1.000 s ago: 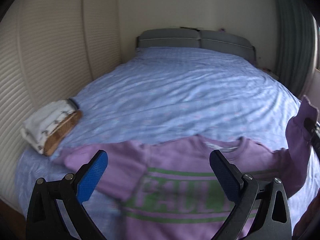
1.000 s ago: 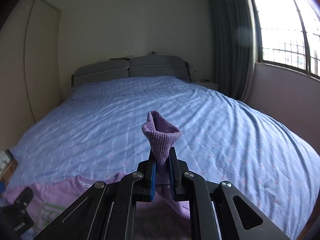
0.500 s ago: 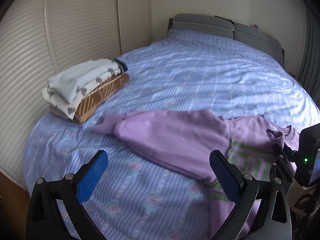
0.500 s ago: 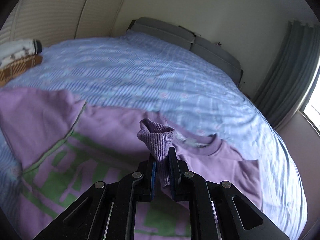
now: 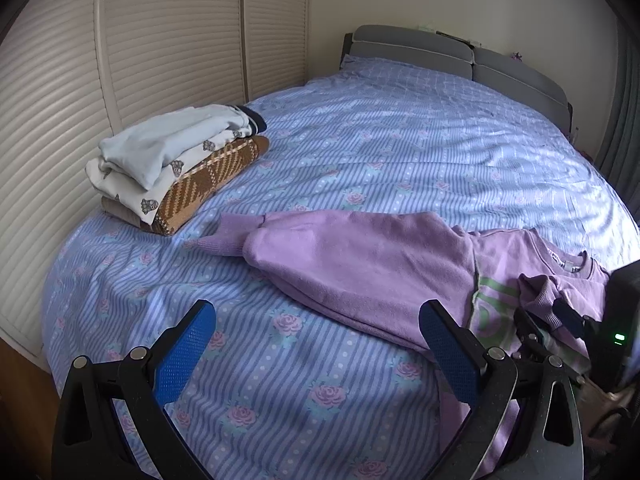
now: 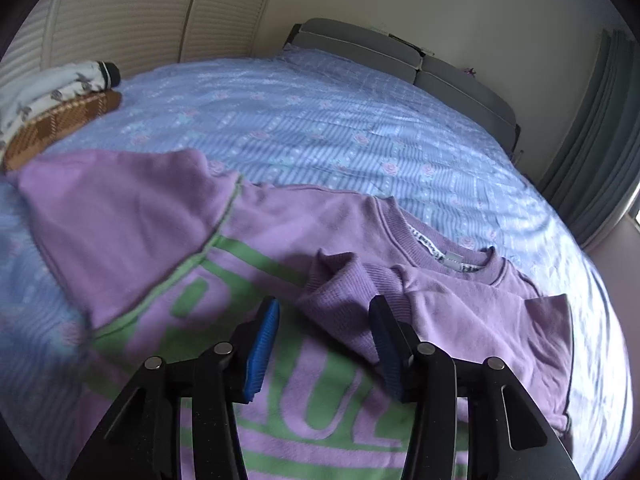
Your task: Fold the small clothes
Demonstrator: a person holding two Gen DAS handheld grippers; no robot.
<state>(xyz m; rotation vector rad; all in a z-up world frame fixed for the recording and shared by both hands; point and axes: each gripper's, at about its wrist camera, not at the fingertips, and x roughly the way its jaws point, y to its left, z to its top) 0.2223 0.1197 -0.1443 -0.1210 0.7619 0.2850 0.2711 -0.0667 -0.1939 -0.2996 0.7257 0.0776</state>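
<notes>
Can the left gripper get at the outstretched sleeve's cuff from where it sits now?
Probably yes. The left gripper is open and empty, and only bare bedspread lies between it and the cuff ahead; the stack of folded clothes sits off to the side.

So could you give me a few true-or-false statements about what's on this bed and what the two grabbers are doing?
1. The purple sweatshirt lies on the bed. True.
2. The left gripper clamps a sleeve. False: it is open, with nothing between its pads.
3. A stack of folded clothes sits near the slatted doors. True.
4. The right gripper is squeezed shut on the cuff. False: its jaws are opening, with the cuff loose between them.
5. The sweatshirt's lettering is red. False: green.
</notes>
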